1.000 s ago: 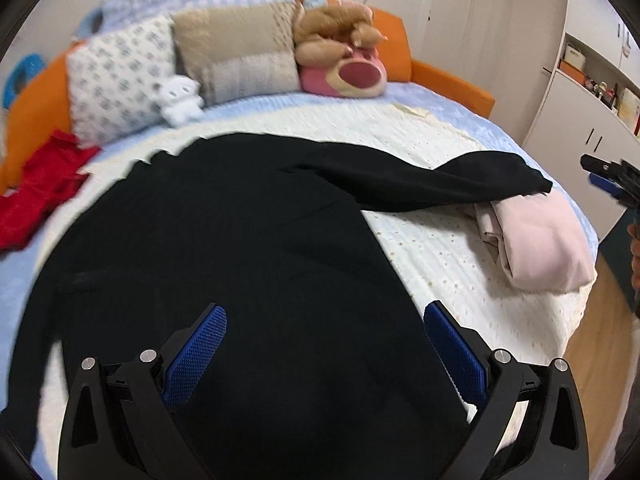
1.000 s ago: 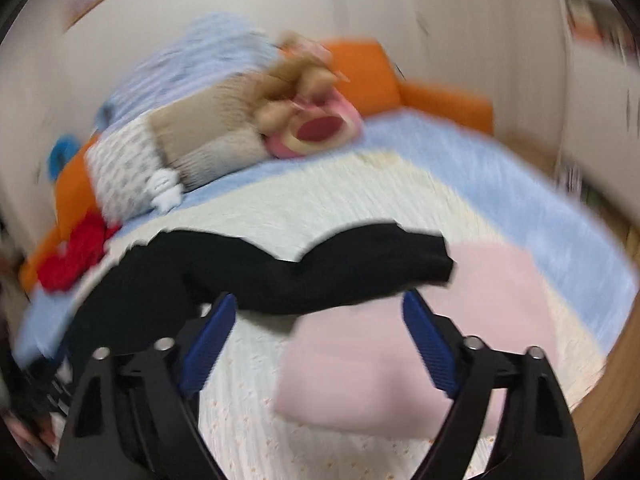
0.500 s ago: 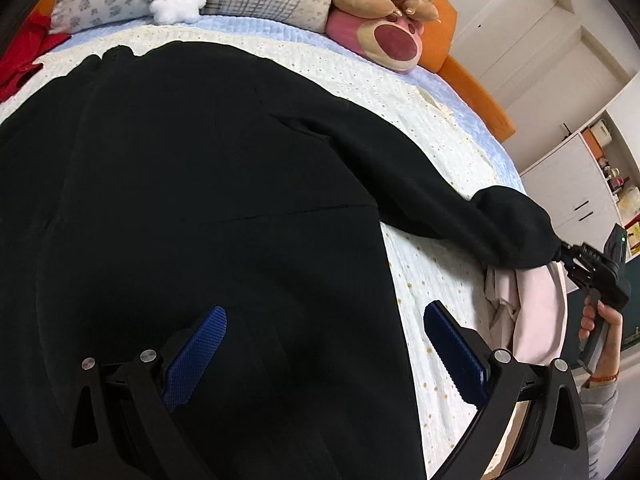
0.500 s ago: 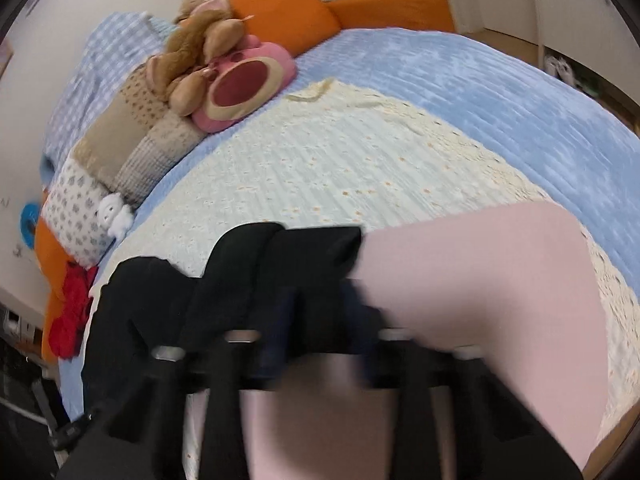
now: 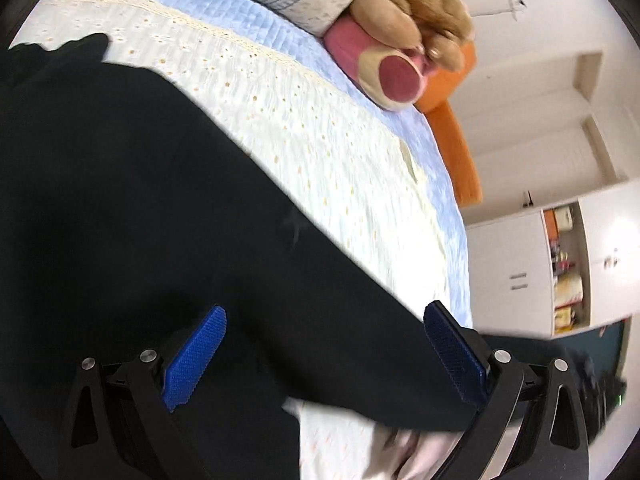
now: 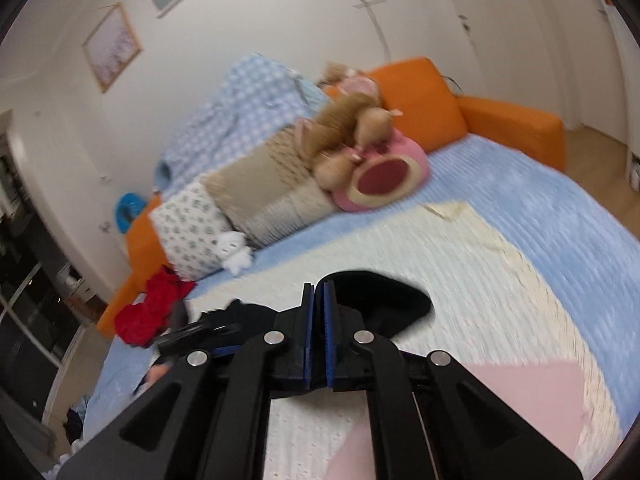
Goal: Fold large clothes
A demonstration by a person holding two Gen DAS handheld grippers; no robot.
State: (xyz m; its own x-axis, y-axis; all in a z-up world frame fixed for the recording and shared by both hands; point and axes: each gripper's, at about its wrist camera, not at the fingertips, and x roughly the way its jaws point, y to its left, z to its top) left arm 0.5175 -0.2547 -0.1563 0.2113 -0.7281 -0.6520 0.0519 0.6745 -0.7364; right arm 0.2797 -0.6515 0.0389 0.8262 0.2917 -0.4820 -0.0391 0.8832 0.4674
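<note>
A large black garment (image 5: 140, 200) lies spread over the cream bedspread (image 5: 320, 128), and its sleeve runs to the lower right. My left gripper (image 5: 324, 312) hovers open just above that sleeve where it leaves the body, blue pads wide apart and nothing between them. In the right wrist view my right gripper (image 6: 318, 290) is closing its jaws the last bit on the black sleeve cuff (image 6: 384, 304), which sticks out past the pads, lifted above the bed. A folded pink garment (image 6: 532, 400) lies below it.
Pillows (image 6: 256, 196), a pink plush (image 6: 384, 184), a brown plush (image 6: 352, 124) and a small white toy (image 6: 236, 252) line the head of the bed. A red cloth (image 6: 148, 312) lies at the left edge. White cupboards (image 5: 516, 276) stand beyond the right side.
My right gripper went from open to shut on the sleeve cuff and rose with it off the pink garment. My left gripper swept right along the black garment, rolled and came lower.
</note>
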